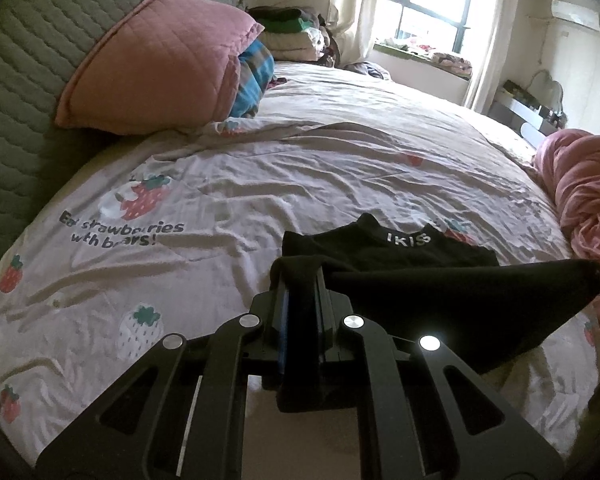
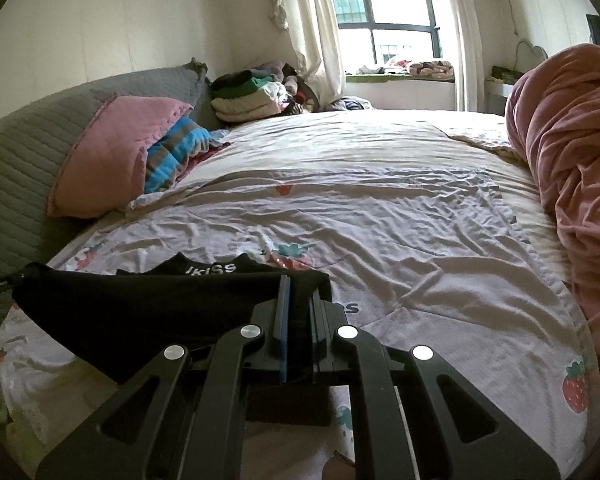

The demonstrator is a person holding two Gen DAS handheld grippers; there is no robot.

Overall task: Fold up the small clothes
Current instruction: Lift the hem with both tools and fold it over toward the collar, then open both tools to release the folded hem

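My left gripper (image 1: 300, 280) and right gripper (image 2: 298, 292) each pinch a near corner of the black garment (image 1: 400, 252), stretched taut between them; its far half, white lettering up, lies on the strawberry sheet (image 1: 260, 184) toward twelve o'clock. I should carry both corners forward level, matching edges before letting go

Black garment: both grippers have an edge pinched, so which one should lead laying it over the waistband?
Neither clearly. The left gripper and right gripper each clamp one end of the black garment, taut between them above the waistband; probably move together.
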